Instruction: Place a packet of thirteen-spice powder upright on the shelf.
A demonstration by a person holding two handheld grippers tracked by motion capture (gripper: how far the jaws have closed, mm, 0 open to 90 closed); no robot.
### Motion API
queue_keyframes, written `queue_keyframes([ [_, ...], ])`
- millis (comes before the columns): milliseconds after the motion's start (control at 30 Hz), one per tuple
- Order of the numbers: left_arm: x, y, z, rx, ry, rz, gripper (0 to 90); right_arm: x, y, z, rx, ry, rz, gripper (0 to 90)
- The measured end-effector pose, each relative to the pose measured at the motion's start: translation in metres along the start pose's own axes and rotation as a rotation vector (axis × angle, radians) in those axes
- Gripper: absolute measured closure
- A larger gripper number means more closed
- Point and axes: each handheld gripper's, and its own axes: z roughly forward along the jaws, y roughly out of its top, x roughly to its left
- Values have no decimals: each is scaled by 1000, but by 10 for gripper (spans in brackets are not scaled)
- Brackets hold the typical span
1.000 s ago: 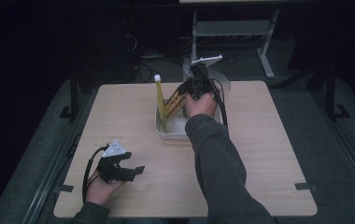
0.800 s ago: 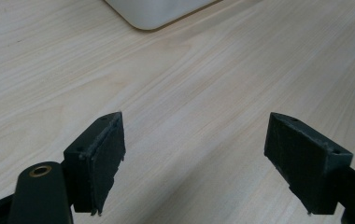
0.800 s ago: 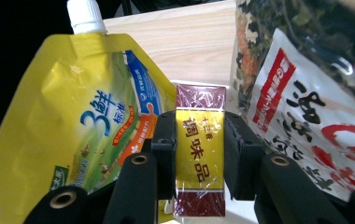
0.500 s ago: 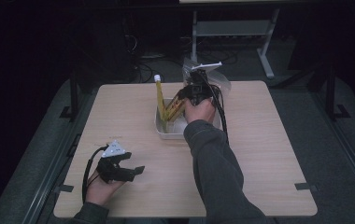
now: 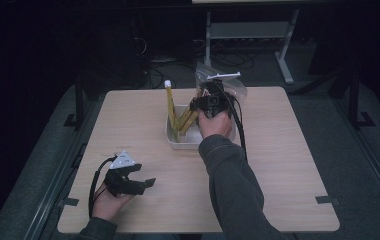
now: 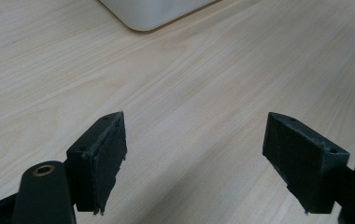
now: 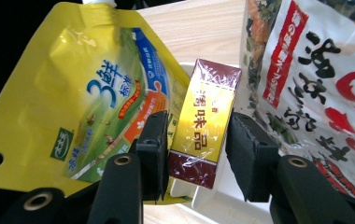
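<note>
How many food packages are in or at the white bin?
3: a yellow spouted pouch on the left of the right gripper view, a gold and maroon box between the right tongs, and a clear bag on the right. Others may be hidden.

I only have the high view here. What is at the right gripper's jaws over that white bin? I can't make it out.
Observer: In the right gripper view, a gold-and-maroon box stands between the jaws of the right gripper. The jaws have just been opening, and the pads look barely off it.
Operator: What's next to that box?
Observer: On one side is a yellow spouted pouch. On the other is a clear printed bag with red lettering and dried pieces inside.
Operator: And the left gripper?
Observer: The left gripper is open, with only bare table between its jaws.
</note>
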Motion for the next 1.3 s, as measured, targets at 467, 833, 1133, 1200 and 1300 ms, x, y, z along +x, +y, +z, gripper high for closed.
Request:
queue_keyframes([
  [467,0,0,0,-1,1,-1,218,3,-1,1,-19,74,9,555],
  [833,0,0,-2,-4,3,-1,219,9,-1,6,-3,102,-12,545],
  [1133,0,-2,-2,-1,6,-1,217,3,-7,5,14,167,-15,493],
  [1200,1,-3,-2,2,4,-4,217,1,-8,3,14,176,-19,488],
  [1300,1,-4,-3,1,9,-4,217,-1,-11,0,15,194,-22,478],
])
